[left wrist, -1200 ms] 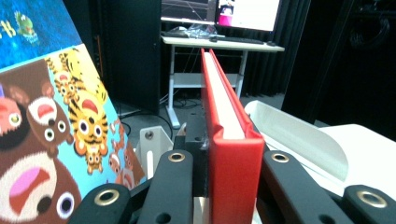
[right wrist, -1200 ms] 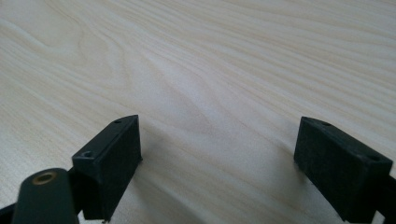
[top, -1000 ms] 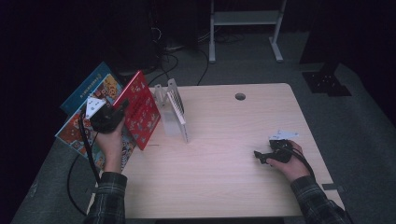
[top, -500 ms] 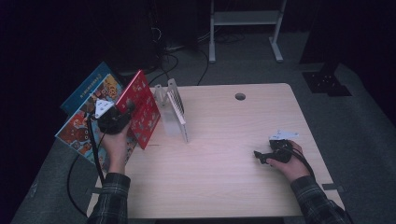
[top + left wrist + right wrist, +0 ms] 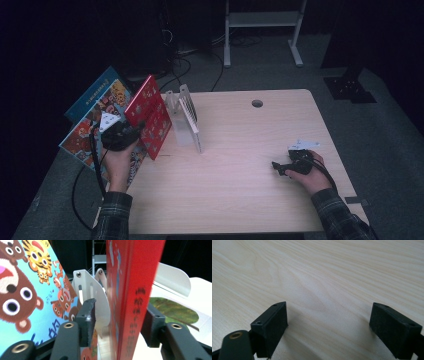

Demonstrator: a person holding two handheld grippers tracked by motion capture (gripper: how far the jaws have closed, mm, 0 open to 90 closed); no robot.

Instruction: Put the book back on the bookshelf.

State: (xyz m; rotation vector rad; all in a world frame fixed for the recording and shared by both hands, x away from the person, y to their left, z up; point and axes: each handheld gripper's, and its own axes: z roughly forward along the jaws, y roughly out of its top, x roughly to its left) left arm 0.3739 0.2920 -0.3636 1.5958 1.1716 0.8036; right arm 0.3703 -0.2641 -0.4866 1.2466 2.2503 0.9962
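Books stand and lean at one end of the worktop (image 5: 240,165), and the white metal book rack (image 5: 187,120) is the landmark for all places below. The red book (image 5: 150,116) stands tilted just beside the rack, on the side away from the round cable hole (image 5: 257,103), with its lower edge on the worktop near the rack's base. The left hand-held gripper (image 5: 131,136) is at the lower part of this red book. In the left gripper view the red book's spine (image 5: 132,302) stands between the two black jaws: the right jaw is close against the cover, while the left pad (image 5: 87,315) is apart from the book, with a clear gap through which the white rack plate (image 5: 96,305) is seen. The jaws have just been opening, so the grip on the red book is loosened and the pads do not press it from both sides. Beyond the red book, farther from the rack, lean the blue picture books with cartoon animals (image 5: 97,112); the tiger and bear cover (image 5: 27,287) shows large in the left gripper view. The right hand-held gripper (image 5: 280,167) rests low over the bare worktop, well apart from the rack, on the side of the cable hole, and its jaws are wide with nothing between them.
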